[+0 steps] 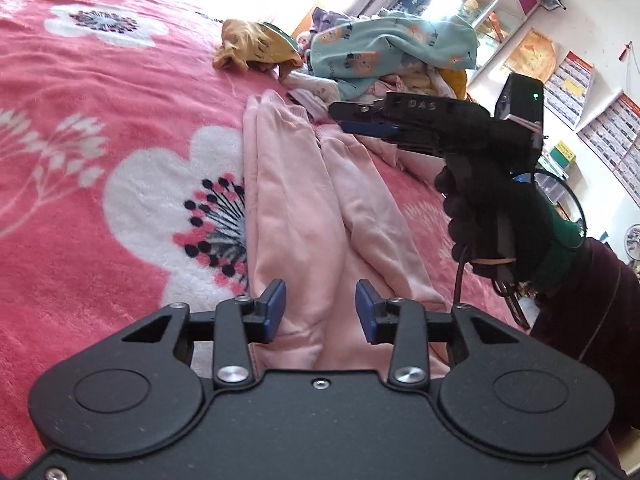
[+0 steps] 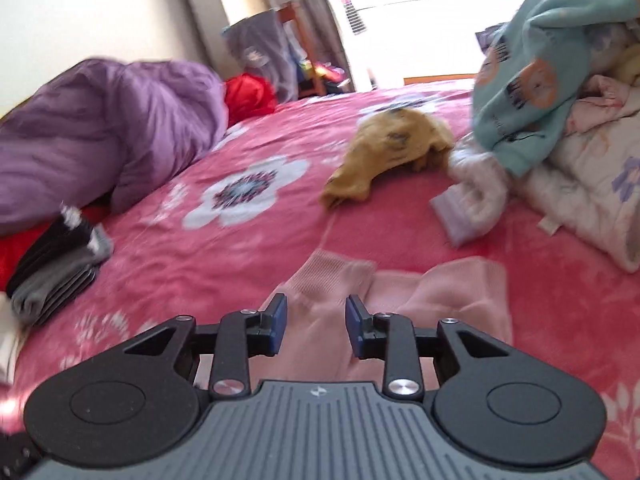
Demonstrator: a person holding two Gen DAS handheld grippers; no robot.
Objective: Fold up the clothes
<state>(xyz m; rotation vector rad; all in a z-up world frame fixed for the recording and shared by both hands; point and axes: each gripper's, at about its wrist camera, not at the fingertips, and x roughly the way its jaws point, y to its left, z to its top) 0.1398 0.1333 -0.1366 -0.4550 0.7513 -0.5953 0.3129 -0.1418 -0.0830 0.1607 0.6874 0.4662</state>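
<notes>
Pale pink trousers lie lengthwise on the red flowered blanket, legs side by side, cuffs at the far end. My left gripper is open and empty just above the near end of the trousers. My right gripper is open and empty over the pink cuffs. It also shows in the left wrist view, held in a black-gloved hand above the far end of the trousers.
A pile of clothes with a teal printed garment and a mustard garment lies beyond the trousers. A purple quilt and folded grey and black clothes sit at the left of the blanket.
</notes>
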